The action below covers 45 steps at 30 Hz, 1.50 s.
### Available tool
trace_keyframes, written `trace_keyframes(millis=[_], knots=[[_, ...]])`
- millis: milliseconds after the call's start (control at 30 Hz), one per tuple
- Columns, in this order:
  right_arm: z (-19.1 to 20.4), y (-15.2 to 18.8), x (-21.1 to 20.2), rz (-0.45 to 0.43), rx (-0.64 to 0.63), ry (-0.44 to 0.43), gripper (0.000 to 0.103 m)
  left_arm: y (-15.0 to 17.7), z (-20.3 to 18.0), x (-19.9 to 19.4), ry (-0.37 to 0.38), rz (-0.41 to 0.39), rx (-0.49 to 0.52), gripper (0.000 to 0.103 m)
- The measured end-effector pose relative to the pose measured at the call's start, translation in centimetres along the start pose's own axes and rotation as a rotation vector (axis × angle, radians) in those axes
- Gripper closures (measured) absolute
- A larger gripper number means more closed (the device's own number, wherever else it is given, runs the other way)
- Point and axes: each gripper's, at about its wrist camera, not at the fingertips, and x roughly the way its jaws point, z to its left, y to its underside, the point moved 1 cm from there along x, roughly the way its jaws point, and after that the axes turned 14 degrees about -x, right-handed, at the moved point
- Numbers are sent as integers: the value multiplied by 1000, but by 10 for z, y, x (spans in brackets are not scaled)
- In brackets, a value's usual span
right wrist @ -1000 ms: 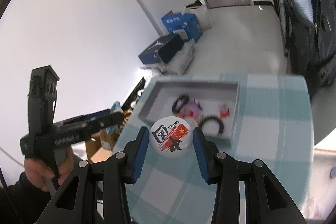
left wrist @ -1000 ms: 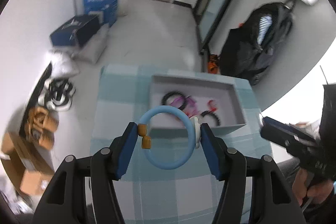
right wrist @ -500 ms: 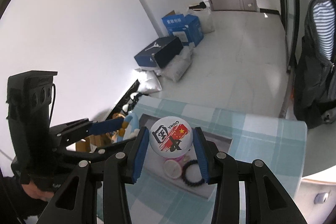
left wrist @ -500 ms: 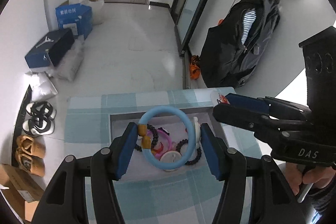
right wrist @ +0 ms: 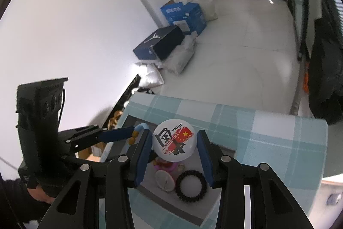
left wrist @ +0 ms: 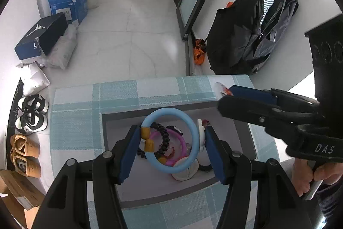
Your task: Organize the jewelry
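My left gripper is shut on a light blue ring bracelet with yellow beads, held over the grey tray. Under it in the tray lie a black bead bracelet, a pink bracelet and a white round badge. My right gripper is shut on a round white badge printed with a red flag, above the tray's right part. Below it lie a black bead ring and the white badge. The right gripper reaches in from the right in the left wrist view.
The tray sits on a table with a teal-and-white checked cloth. On the floor beyond are a dark shoe box, a blue carton, shoes and a black backpack. A hand grips the right tool.
Both grippers have moved forward and lower over the tray, each still holding its piece. The tray now lies right beneath them and the two grippers are closer together.
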Motion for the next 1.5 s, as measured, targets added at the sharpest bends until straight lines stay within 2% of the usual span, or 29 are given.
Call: trace_keyframes(millis=[200,400,433,500,633,667,733,800,867,1000,1200,1300,1500], knots=[[5,2,2,13,-18,-22,61,0,2,-2,1,-8,3,47],[4,8,4,33,-4,0,59,-2,8,3,8,24,-30,47],[5,8,3,35,-3,-7,57,-2,8,3,17,35,-30,46],[6,10,-2,26,0,1,41,-1,8,1,33,33,-36,34],[9,12,-18,-26,3,25,40,-1,7,-10,54,-2,-31,31],[10,13,-24,-48,8,36,39,0,7,-12,49,-13,-32,31],[11,13,-34,-85,17,55,31,0,8,-19,31,-51,-39,31],[12,15,-44,-121,23,84,25,1,13,-29,6,-118,-77,31],[16,16,-55,-150,14,123,20,5,14,-41,-23,-177,-97,31],[28,23,-68,-192,-9,165,16,14,11,-61,-63,-284,-70,31],[52,40,-82,-230,-51,201,8,29,15,-75,-104,-310,-106,31],[61,49,-88,-243,-66,221,7,37,13,-82,-135,-339,-107,30],[68,67,-102,-275,-42,241,5,52,5,-99,-149,-393,-87,30]])
